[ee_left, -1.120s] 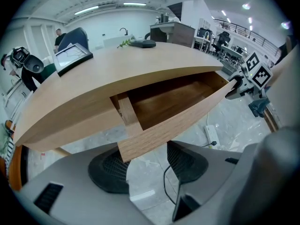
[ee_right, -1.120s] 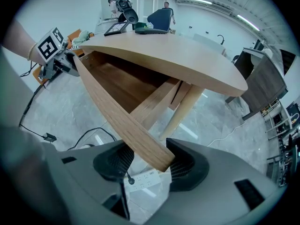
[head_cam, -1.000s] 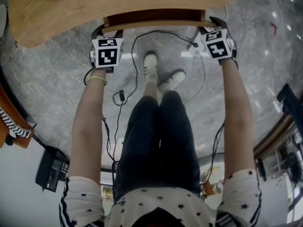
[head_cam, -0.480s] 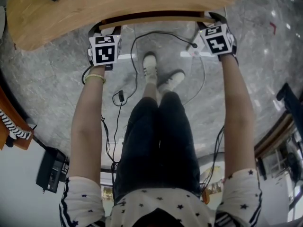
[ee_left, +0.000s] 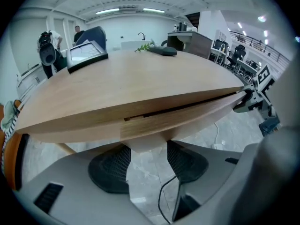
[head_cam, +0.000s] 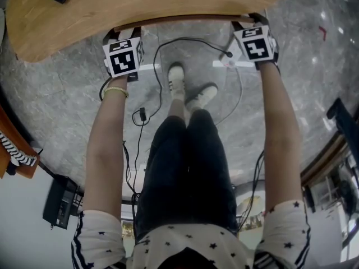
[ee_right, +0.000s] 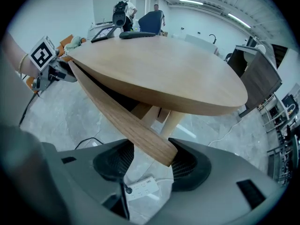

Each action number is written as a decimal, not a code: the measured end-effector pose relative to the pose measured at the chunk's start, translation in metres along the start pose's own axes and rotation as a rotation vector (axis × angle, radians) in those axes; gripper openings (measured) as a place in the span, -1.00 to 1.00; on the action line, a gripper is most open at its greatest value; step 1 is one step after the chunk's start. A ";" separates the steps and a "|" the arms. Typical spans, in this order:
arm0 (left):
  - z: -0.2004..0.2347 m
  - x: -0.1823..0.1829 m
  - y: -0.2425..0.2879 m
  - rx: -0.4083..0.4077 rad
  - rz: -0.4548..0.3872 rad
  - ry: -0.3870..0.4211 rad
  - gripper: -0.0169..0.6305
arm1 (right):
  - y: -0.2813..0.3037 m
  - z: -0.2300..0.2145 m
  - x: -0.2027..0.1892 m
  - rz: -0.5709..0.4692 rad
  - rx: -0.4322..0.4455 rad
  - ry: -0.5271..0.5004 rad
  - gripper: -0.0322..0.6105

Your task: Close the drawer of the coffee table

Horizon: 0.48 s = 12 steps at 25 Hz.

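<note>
The coffee table point(head_cam: 140, 4) has a light wooden oval top. Its drawer front point(head_cam: 185, 19) is a curved wooden strip that lies almost flush under the near edge, with only a thin dark slit showing. My left gripper point(head_cam: 120, 35) is shut on the drawer front's left end point(ee_left: 140, 135), which sits between its black pads point(ee_left: 110, 170). My right gripper point(head_cam: 251, 24) is shut on the right end point(ee_right: 157, 149), and in the right gripper view the strip point(ee_right: 117, 114) still stands a little off the table.
The person's feet point(head_cam: 188, 88) and black cables point(head_cam: 162, 49) lie on the grey marble floor below the table. A white power strip point(ee_right: 140, 187) is on the floor, near the table legs point(ee_right: 161, 118). A framed black item point(ee_left: 86, 55) rests on the tabletop.
Both grippers have moved forward toward the table. The drawer has slid in under the top, and the wide dark opening has shrunk to a thin slit.
</note>
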<state>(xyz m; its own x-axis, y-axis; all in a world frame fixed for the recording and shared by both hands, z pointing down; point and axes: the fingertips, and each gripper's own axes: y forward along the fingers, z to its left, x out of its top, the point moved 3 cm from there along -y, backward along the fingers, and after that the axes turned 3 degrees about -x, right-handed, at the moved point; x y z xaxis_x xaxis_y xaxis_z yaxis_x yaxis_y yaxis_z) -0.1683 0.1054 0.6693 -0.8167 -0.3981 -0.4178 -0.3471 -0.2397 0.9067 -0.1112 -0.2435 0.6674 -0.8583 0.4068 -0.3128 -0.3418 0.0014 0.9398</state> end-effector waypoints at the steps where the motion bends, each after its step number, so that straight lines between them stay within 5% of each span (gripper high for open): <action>1: 0.001 0.001 0.001 0.006 -0.001 -0.007 -0.20 | 0.001 -0.001 0.001 -0.001 -0.004 0.011 -0.23; 12: 0.006 0.011 0.006 0.027 -0.037 -0.104 -0.20 | 0.005 -0.010 0.012 -0.014 -0.054 0.123 -0.19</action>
<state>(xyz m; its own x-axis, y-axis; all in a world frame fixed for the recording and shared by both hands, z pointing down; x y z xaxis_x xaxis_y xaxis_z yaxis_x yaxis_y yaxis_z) -0.1823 0.1046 0.6703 -0.8460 -0.2950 -0.4441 -0.3890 -0.2282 0.8925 -0.1273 -0.2478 0.6666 -0.8928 0.2918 -0.3432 -0.3710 -0.0442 0.9276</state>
